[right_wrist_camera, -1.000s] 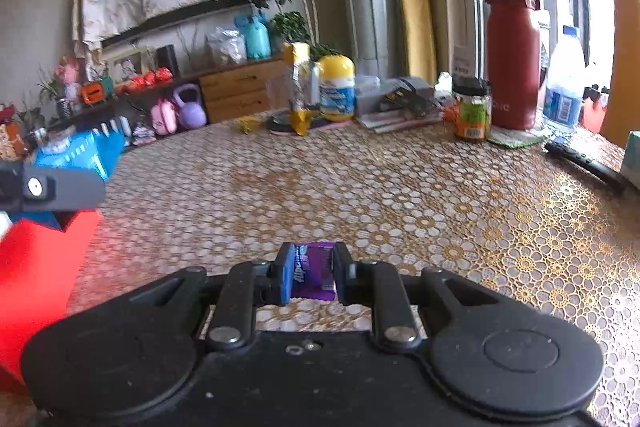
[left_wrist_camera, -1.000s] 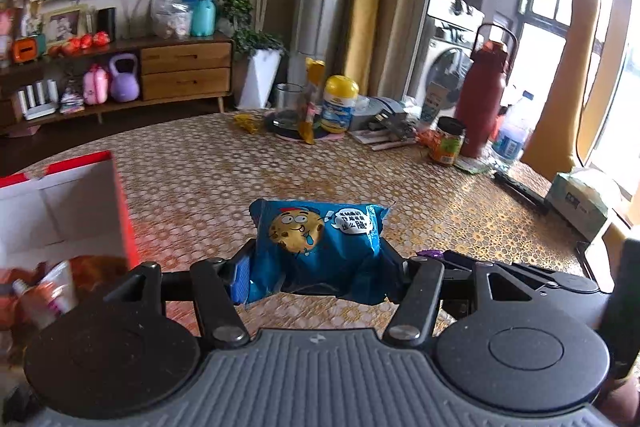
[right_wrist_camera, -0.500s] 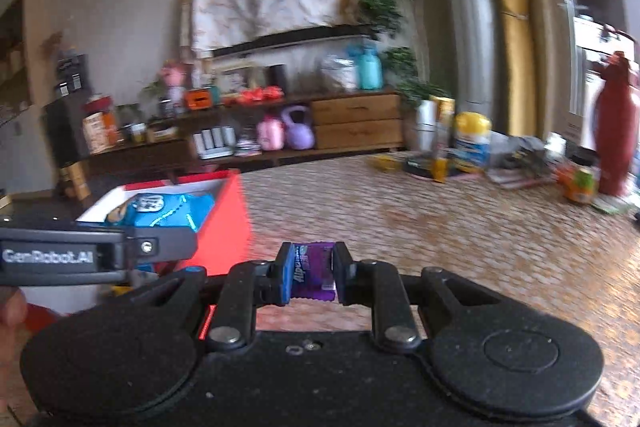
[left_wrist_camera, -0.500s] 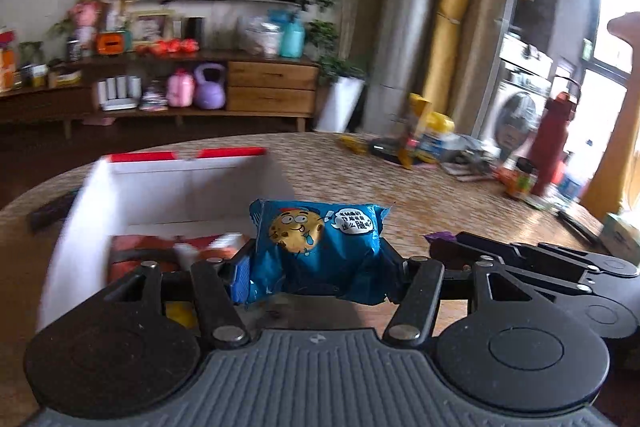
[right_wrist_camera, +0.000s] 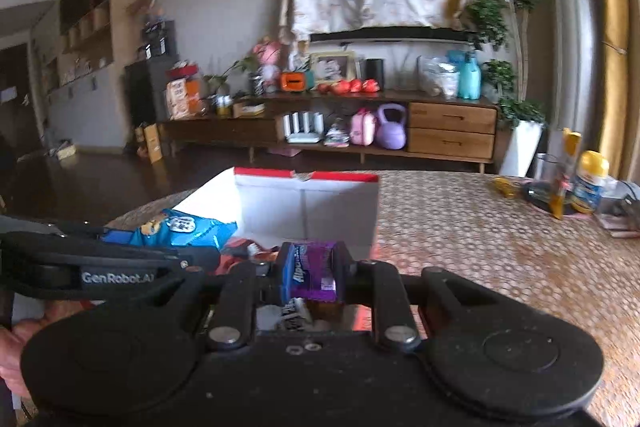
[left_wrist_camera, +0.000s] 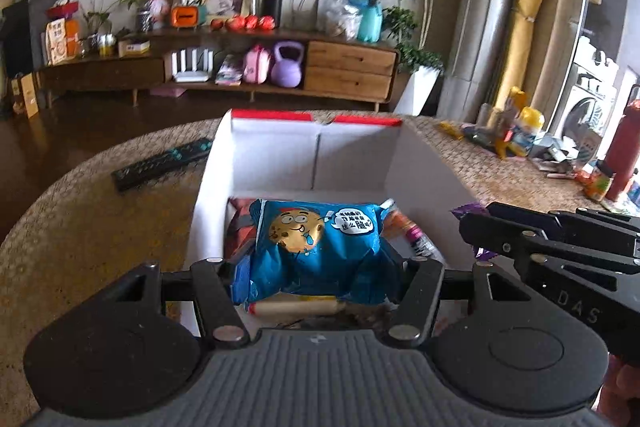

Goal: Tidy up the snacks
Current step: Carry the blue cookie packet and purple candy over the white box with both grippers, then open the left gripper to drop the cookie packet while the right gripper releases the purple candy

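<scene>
left tongs (left_wrist_camera: 320, 267) pinching the blue cookie packet (left_wrist_camera: 316, 239), right tongs (right_wrist_camera: 312, 277) pinching the purple candy (right_wrist_camera: 314, 269): lower both into the box (left_wrist_camera: 316, 151) below before letting go.

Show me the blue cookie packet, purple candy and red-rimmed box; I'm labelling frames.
blue cookie packet (left_wrist_camera: 320, 247): left wrist view, printed front.
purple candy (right_wrist_camera: 314, 271): right wrist view, wrapper face.
red-rimmed box (left_wrist_camera: 276, 151): left wrist view, inner back wall.

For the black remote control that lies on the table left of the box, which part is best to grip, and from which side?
Probably grip the remote control across its narrow width near the middle, coming from above. It lies flat on the table and is long and thin, so its long edges give the fingers two parallel faces, clear of the box.
</scene>
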Demonstrator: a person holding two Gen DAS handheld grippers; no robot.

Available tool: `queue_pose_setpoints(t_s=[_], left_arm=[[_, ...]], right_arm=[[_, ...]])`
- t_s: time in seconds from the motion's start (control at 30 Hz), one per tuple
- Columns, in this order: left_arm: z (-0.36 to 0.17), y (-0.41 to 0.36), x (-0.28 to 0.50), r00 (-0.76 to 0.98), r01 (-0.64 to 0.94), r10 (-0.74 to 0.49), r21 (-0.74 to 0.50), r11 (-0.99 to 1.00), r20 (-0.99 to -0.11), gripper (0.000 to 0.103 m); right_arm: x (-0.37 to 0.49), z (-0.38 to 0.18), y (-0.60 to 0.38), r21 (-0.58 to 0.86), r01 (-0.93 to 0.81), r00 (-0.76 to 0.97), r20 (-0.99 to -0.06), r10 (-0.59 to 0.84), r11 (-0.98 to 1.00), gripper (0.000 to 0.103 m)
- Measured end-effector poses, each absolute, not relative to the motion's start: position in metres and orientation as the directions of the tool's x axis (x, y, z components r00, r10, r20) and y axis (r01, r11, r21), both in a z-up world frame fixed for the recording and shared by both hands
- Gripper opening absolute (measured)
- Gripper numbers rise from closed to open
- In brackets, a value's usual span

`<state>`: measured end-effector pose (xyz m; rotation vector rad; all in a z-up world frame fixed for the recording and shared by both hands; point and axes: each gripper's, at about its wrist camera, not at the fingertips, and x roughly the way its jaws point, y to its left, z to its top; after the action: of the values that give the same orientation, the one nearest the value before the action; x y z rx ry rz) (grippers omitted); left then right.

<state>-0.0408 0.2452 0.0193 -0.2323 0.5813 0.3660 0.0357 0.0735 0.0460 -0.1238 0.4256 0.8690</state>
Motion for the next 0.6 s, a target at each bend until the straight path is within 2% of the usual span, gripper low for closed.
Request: queue_pose_setpoints(t_s=[0.47,0.6], left_arm=[[0.003,0.247,-0.029,0.761,-0.37,0.263,-0.063,0.927,-0.592,0.06],[0.002,0.245,-0.026,0.753,-0.378,0.278,-0.046,0.925,-0.596,0.067]], right_arm=[[0.036,0.019,0.095,0.031,-0.77,0.539,-0.502,0.676,0.638,0.019],[0.035,0.016,0.094,0.024,-0.772,0.538,-0.51,0.672,0.636,0.021]])
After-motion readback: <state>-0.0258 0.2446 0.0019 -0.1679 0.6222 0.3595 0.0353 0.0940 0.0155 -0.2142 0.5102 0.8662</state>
